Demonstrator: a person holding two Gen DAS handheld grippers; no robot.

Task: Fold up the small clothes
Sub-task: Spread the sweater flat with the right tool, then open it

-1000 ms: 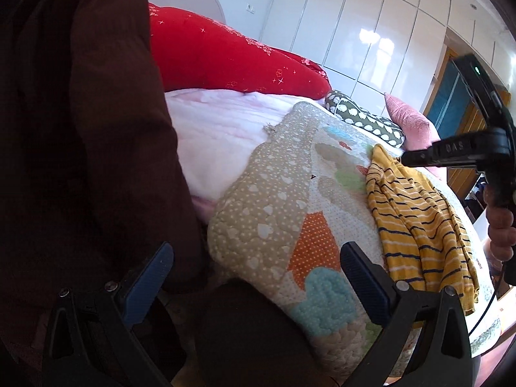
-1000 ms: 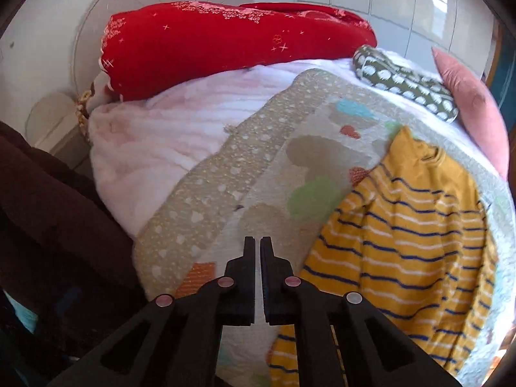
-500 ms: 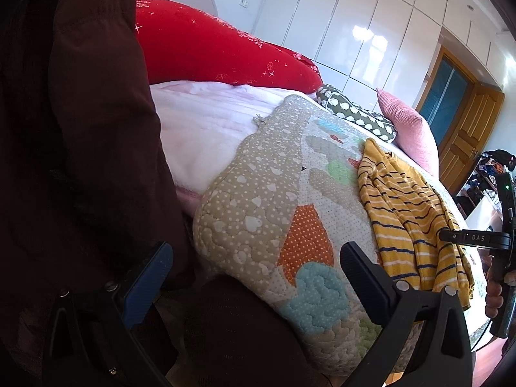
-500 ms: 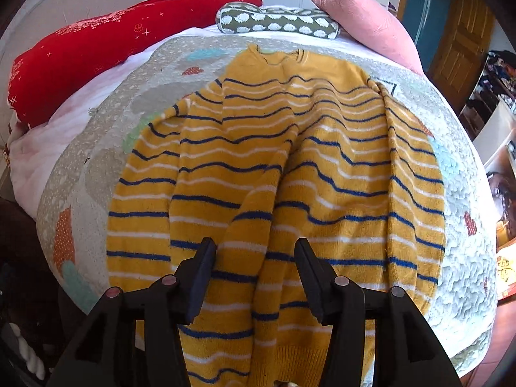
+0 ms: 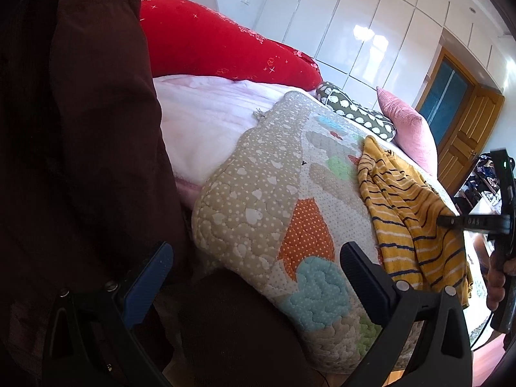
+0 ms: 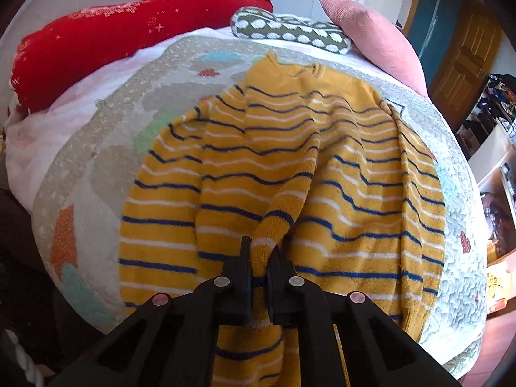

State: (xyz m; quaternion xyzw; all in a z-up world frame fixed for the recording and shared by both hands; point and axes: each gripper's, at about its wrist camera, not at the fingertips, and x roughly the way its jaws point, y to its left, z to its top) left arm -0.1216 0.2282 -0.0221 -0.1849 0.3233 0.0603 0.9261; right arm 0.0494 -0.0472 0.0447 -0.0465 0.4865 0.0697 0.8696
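Observation:
A small yellow sweater (image 6: pixel 290 167) with blue and white stripes lies spread on the patterned quilt (image 6: pixel 96 161), collar toward the pillows. My right gripper (image 6: pixel 259 258) is shut on a sleeve of the sweater that runs down the middle of its front. In the left wrist view the sweater (image 5: pixel 409 213) lies at the right side of the quilt (image 5: pixel 258 200), with the right gripper (image 5: pixel 451 221) reaching into it. My left gripper (image 5: pixel 254 271) is open and empty, held off the near corner of the bed, away from the sweater.
A red bolster (image 6: pixel 113 35), a green dotted pillow (image 6: pixel 290 29) and a pink pillow (image 6: pixel 371 29) lie at the head of the bed. A pink blanket (image 5: pixel 209 119) lies left of the quilt. The person's dark sleeve (image 5: pixel 80 161) fills the left. A wooden door (image 5: pixel 467 135) stands at right.
My right gripper swung from the quilt's left side to over the sweater, opened, then shut on the sleeve. The left gripper stayed open and barely moved.

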